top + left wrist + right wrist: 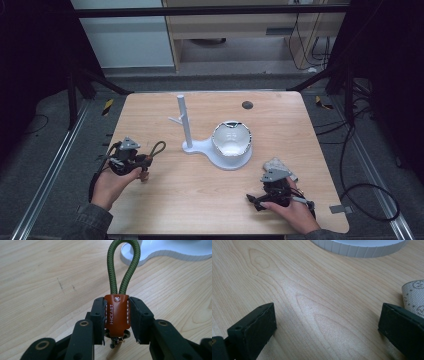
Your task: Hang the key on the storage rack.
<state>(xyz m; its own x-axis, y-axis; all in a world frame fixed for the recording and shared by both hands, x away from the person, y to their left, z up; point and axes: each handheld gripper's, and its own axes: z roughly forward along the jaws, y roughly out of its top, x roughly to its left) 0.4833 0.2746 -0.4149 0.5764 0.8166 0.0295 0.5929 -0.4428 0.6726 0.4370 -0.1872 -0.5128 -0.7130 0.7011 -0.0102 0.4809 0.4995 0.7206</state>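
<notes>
A key fob, an orange leather tab on a green cord loop, is held just above the wooden table at its left side. My left gripper is shut on the tab, both pads pressing its sides, and the loop points toward the white stand. The hand holding this left gripper comes in from the bottom left. At the front right, my right gripper rests low over the table. Its jaws stand wide open with bare wood between them.
The white stand has an upright post with short pegs and a flat base; a white bowl sits on that base. A crumpled patterned cloth lies beside the right gripper. A dark round spot marks the table's far side.
</notes>
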